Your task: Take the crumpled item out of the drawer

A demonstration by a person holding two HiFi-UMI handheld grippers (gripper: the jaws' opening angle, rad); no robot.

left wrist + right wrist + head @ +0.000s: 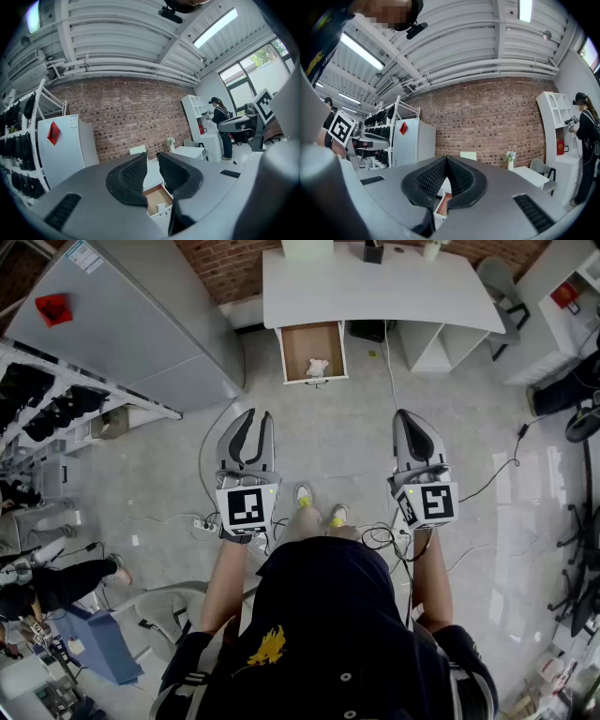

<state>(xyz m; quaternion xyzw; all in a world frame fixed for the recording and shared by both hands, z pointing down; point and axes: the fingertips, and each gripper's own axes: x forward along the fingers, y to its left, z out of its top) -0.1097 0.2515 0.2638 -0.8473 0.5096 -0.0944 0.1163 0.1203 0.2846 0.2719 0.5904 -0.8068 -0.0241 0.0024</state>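
Observation:
A white desk (375, 287) stands against the brick wall, and its wooden drawer (298, 341) is pulled open. Inside the drawer lies a crumpled white item (318, 367). Both grippers are held level, well back from the desk, over the floor. My left gripper (257, 416) is open with a narrow gap and nothing between its jaws. In the left gripper view the drawer (154, 196) and the crumpled item (161, 206) show below that gripper (152, 164). My right gripper (406, 414) is shut, empty, with its tips touching (446, 160); a corner of the drawer (443, 205) shows under it.
A grey cabinet (122, 324) and a rack of dark items (47, 404) stand at the left. Cables (497, 474) run over the floor. A chair (502, 282) and white shelves (553, 292) are at the right. A person (220, 124) stands by those shelves.

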